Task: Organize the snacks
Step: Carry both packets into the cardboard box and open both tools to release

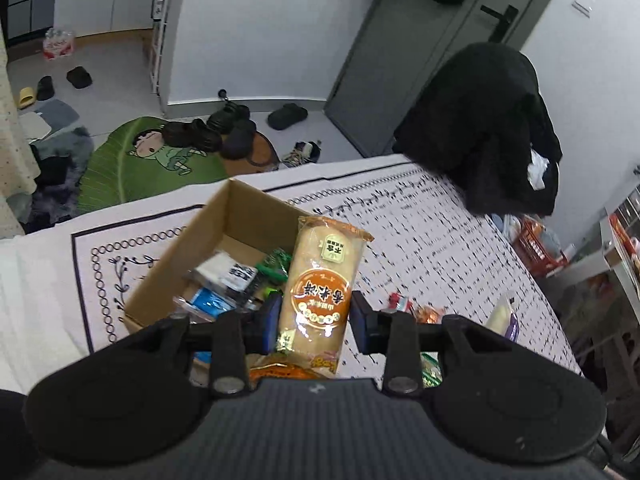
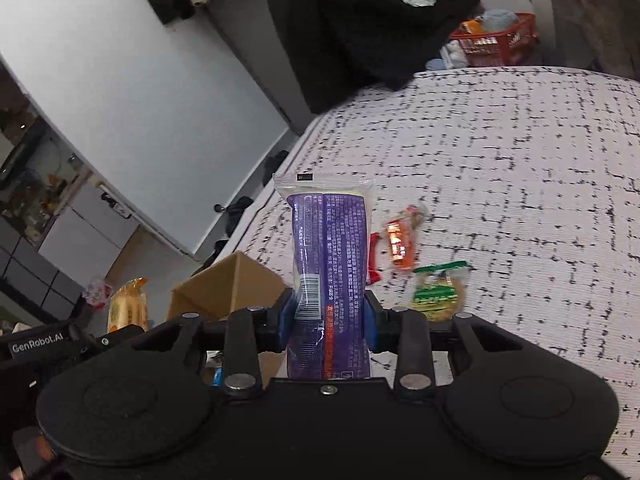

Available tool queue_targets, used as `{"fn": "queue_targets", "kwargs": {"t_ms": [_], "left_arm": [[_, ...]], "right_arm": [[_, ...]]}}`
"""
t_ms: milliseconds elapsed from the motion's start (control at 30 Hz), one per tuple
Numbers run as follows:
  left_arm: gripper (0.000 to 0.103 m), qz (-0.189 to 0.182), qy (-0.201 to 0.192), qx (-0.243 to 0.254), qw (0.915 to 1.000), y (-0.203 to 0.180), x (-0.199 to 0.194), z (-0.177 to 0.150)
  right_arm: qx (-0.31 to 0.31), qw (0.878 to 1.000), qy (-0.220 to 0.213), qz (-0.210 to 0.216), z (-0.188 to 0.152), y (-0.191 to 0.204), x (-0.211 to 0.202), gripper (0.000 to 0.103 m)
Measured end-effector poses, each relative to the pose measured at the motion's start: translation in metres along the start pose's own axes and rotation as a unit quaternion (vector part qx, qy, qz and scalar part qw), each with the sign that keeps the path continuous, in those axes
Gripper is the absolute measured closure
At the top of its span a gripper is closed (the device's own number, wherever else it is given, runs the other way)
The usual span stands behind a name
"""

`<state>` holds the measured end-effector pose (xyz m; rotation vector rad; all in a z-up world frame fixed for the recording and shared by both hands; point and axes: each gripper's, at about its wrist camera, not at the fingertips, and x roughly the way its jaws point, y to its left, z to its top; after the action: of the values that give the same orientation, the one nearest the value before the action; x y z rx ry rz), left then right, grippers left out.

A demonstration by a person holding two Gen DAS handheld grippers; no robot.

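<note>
Snacks: orange rice-cracker packet [image 1: 320, 292] pinched upright between the blue pads of the left gripper [image 1: 316, 320], held above the near right corner of an open cardboard box [image 1: 192, 236] that already holds several packets [image 1: 224, 280]. Right gripper [image 2: 330, 320] clamps a purple packet [image 2: 328, 264] upright over the patterned tablecloth [image 2: 500, 160]. Loose on the cloth just right of it: orange wrapper [image 2: 400, 240], red wrapper [image 2: 374, 256], green packet [image 2: 438, 292]. Black coat [image 1: 488, 128] at the far table edge.

Black coat [image 1: 484, 128] draped beyond patterned surface [image 1: 420, 216]; green leaf rug [image 1: 120, 168] with dark slippers [image 1: 236, 136] on floor; grey door [image 1: 404, 52]; orange basket [image 2: 496, 40].
</note>
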<state>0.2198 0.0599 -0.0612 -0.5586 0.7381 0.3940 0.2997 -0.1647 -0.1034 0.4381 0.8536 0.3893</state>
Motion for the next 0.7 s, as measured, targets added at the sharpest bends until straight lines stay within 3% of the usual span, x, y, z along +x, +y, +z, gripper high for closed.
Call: {"fn": "queue_targets", "kwargs": {"t_ms": [700], "left_arm": [[0.068,0.007,0.017,-0.056,0.9983,0.056,0.016,0.018]], "right_arm": [[-0.046,0.996,0.028,0.066,-0.022,0.063,0.035,0.069]]}}
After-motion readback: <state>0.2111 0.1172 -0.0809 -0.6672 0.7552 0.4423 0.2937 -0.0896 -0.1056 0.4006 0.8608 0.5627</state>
